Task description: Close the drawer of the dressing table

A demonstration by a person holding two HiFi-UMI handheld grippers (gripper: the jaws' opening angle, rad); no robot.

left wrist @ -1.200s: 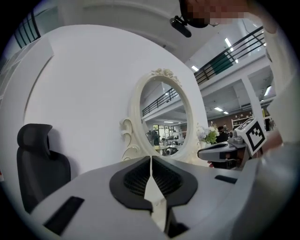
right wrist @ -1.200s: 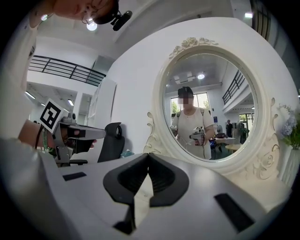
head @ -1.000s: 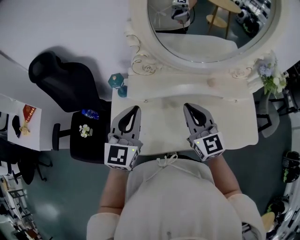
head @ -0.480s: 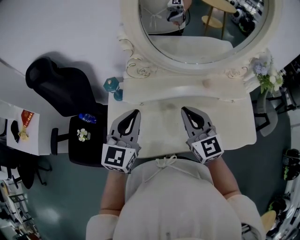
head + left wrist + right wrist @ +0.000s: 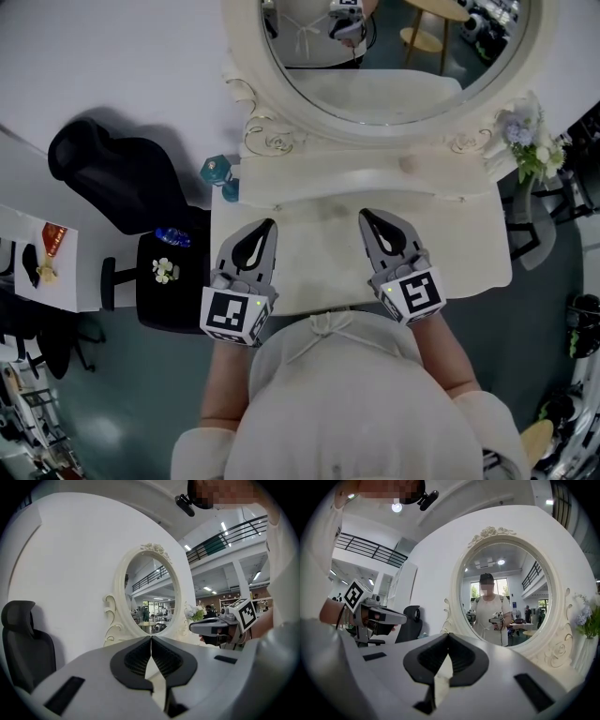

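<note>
The cream dressing table [image 5: 469,244] with its oval mirror [image 5: 394,56] stands in front of me. Its drawer shows in no view; my body and the tabletop cover the front. My left gripper [image 5: 269,226] hovers over the left half of the tabletop, jaws shut and empty. My right gripper [image 5: 366,217] hovers over the right half, shut too, with nothing in it. In the left gripper view the shut jaws [image 5: 151,637] point at the mirror frame [image 5: 123,597]. The right gripper view shows its closed jaws [image 5: 448,635] facing the mirror [image 5: 506,597], where a person's reflection stands.
A teal ornament [image 5: 217,172] sits at the table's back left corner. A bunch of pale flowers [image 5: 523,141] stands at the back right. Left of the table are a black office chair [image 5: 112,178] and a black stool [image 5: 169,272] with small items.
The head view has slid a little, so the table sits slightly further left and higher. Both grippers keep their place over the tabletop, still shut.
</note>
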